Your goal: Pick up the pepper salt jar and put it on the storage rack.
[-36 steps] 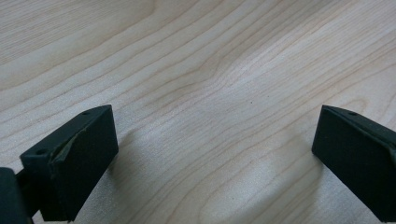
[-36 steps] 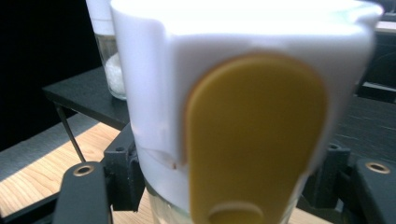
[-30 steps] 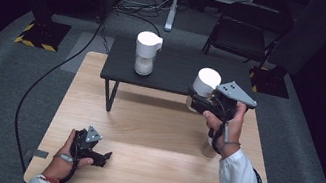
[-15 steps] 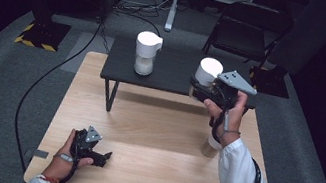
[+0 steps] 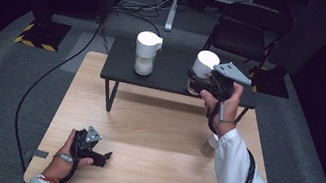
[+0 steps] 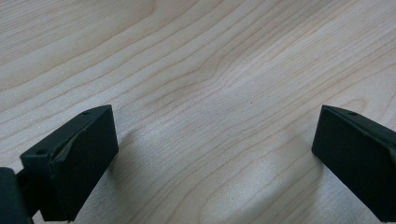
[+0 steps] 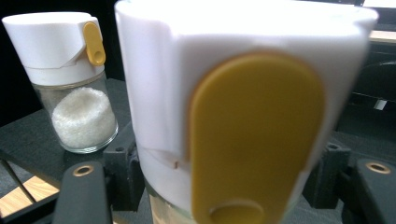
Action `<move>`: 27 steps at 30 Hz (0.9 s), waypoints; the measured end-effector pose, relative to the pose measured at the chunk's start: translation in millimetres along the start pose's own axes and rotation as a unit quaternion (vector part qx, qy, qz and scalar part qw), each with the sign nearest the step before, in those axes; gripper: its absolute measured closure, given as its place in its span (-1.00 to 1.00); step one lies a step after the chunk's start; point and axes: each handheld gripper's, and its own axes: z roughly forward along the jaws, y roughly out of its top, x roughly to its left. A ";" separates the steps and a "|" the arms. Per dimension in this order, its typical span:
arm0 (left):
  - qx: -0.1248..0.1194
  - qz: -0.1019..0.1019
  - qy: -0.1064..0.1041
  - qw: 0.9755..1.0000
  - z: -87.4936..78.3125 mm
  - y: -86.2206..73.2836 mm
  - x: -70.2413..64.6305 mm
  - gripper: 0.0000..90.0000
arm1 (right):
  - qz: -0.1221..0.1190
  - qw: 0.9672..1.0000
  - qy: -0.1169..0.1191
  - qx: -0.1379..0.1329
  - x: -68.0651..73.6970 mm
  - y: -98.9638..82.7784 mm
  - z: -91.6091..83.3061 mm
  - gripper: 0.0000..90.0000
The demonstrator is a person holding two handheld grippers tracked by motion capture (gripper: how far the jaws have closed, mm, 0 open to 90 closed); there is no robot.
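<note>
My right gripper (image 5: 199, 80) is raised over the right end of the low black table (image 5: 173, 80), shut on a glass shaker jar (image 5: 205, 62) with a white lid. In the right gripper view the jar's lid and yellow flip tab (image 7: 254, 140) stand very close, with the jaws on either side of the glass body below. A second shaker jar (image 5: 146, 53) of the same kind, part full of white grains (image 7: 83, 116), stands upright on the black table's left half. My left gripper (image 5: 101, 156) rests on the wooden table (image 5: 155, 125) near the front left, open, with bare wood between its jaws (image 6: 215, 154).
A small pale object (image 5: 210, 145) stands on the wooden table at the right, partly hidden by the white sleeve. A black chair (image 5: 248, 30) is behind the black table. A cable (image 5: 46, 81) runs across the grey floor at the left.
My right gripper has carried the jar farther from the person and slightly higher, over the black table. The left gripper has stayed where it was.
</note>
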 end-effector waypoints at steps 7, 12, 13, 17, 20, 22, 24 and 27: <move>0.000 0.000 0.000 1.000 0.0 0.0 0.0 -1.00 | -0.002 1.000 -0.004 -0.003 1.7 2.6 10.2 -0.34; 0.000 0.000 0.000 1.000 0.0 0.1 0.1 -1.00 | 0.000 1.000 -0.011 0.000 2.5 4.5 17.1 -0.34; 0.000 0.000 0.000 1.000 0.0 0.0 0.0 -1.00 | 0.001 1.000 -0.012 0.002 2.7 4.8 18.5 -0.34; 0.000 0.000 0.000 1.000 0.0 0.0 0.0 -1.00 | 0.002 1.000 -0.018 0.006 1.9 5.1 23.3 -0.34; 0.000 0.001 -0.001 1.000 0.0 0.1 0.3 -1.00 | 0.005 1.000 -0.022 0.010 -0.8 3.9 29.5 -0.34; 0.000 0.001 -0.001 1.000 0.0 0.1 0.4 -1.00 | 0.008 1.000 -0.024 0.011 -1.7 3.7 32.1 -0.34; 0.000 0.001 -0.001 1.000 0.0 0.1 0.3 -1.00 | 0.009 1.000 -0.025 0.011 -2.1 3.4 33.2 -0.34; 0.000 0.001 -0.001 1.000 0.1 0.1 0.3 -1.00 | 0.010 1.000 -0.025 0.011 -3.1 3.5 35.7 -0.34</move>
